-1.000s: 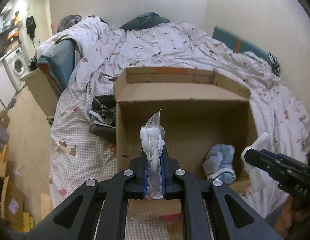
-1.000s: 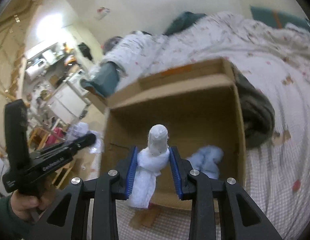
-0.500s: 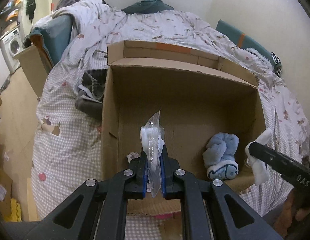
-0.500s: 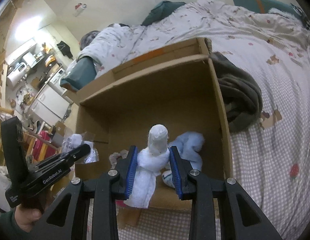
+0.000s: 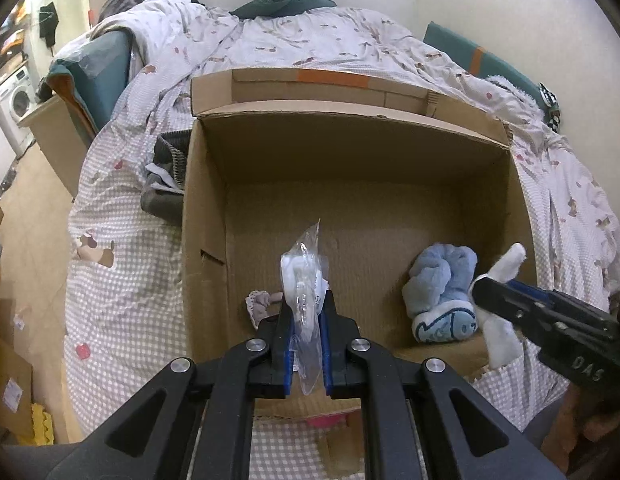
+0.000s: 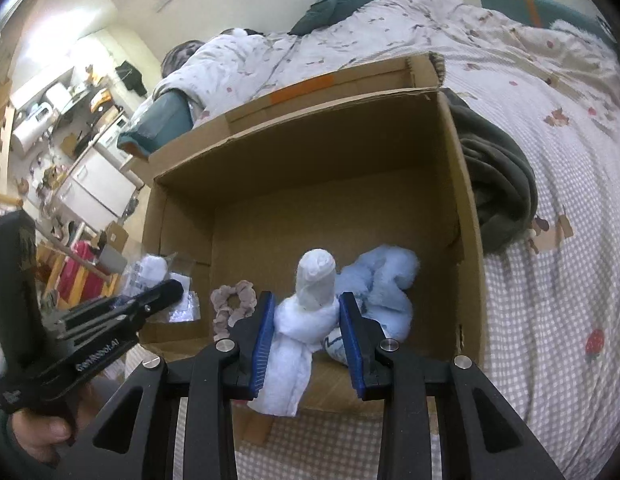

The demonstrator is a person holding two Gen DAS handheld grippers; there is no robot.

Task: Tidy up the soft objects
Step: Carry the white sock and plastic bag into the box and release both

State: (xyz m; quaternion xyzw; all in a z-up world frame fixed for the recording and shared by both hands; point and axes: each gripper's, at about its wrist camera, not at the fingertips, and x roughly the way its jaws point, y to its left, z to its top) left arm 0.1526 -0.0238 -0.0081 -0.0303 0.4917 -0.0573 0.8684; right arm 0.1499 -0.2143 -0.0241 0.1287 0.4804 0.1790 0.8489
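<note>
box top: cardboard box (image 5: 201, 208) wide open, flaps folded out, easy drop from above
far half of the floor: bare cardboard, loads of room
near right corner: blue fluffy slipper (image 5: 442, 288) hogs it
near left: small pink scrunchie (image 6: 233, 306), barely an obstacle
outside right wall: dark blanket (image 6: 498, 176) bunched against it

The cardboard box (image 5: 205, 240) is matt brown paperboard with a faintly ribbed floor. The clear packet (image 5: 305, 280) is glossy, crinkled plastic film. The blue slipper (image 5: 442, 284) is fluffy plush, the white sock (image 6: 310, 312) soft knitted cloth, the scrunchie (image 6: 233, 304) ruffled fabric. The bedspread (image 5: 121, 280) is matt checked cotton, the gripper arms smooth black plastic with shiny metal screws
</note>
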